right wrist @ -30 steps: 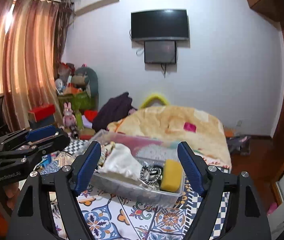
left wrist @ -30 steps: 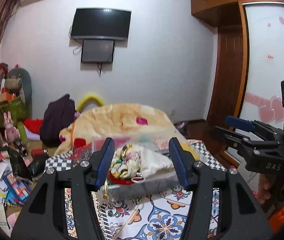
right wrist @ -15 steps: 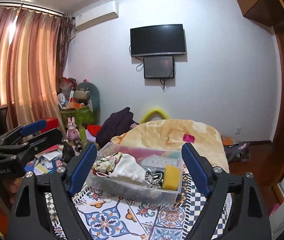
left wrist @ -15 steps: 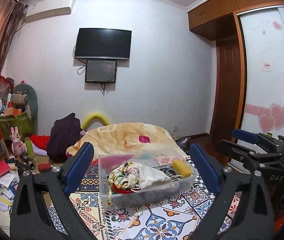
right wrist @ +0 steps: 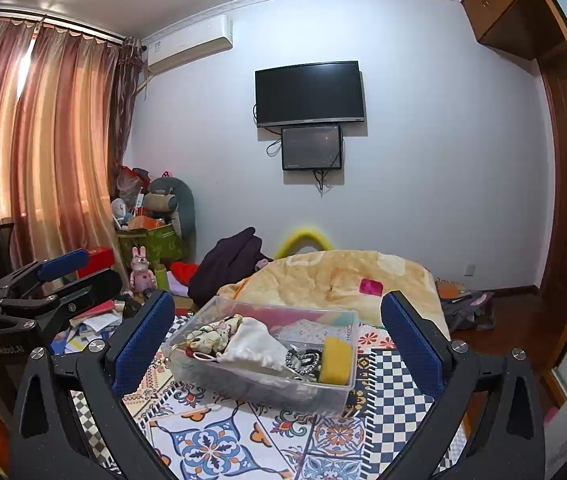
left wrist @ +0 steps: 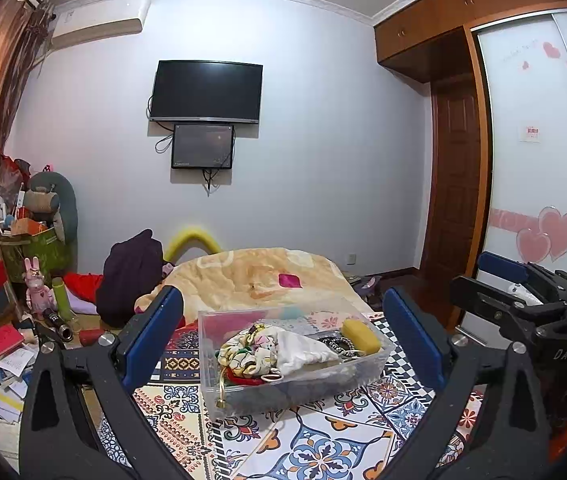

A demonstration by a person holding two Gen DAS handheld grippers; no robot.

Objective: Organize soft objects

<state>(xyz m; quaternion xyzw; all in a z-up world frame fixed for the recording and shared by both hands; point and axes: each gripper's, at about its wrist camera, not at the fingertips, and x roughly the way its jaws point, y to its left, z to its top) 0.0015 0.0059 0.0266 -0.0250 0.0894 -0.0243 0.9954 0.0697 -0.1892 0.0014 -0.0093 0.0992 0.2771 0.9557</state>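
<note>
A clear plastic box point(left wrist: 219, 392) point(right wrist: 267, 392) stands on a patterned cloth point(left wrist: 323, 448) point(right wrist: 219, 444). In it lie a floral cloth bundle point(left wrist: 243, 350) point(right wrist: 211, 334), a white pouch point(left wrist: 303, 350) point(right wrist: 255, 346), a yellow sponge point(left wrist: 361, 336) point(right wrist: 337, 360) and a dark beaded band point(right wrist: 303, 360). My left gripper point(left wrist: 283, 336) is wide open and empty, held back from the box. My right gripper point(right wrist: 279, 340) is wide open and empty too, also back from the box. Each gripper shows at the edge of the other's view point(left wrist: 523, 300) point(right wrist: 43, 288).
Behind the box lies a beige blanket point(left wrist: 251, 276) point(right wrist: 335, 276). A dark bag point(left wrist: 131, 276) and a yellow ring point(left wrist: 191, 238) sit beyond. Books, a pink rabbit toy point(left wrist: 35, 288) and a green bin point(left wrist: 35, 252) clutter the floor at left. A door point(left wrist: 455, 208) is at right.
Both grippers have opened wider, pulled back from the box and tilted upward, so the box looks smaller and lower in both views.
</note>
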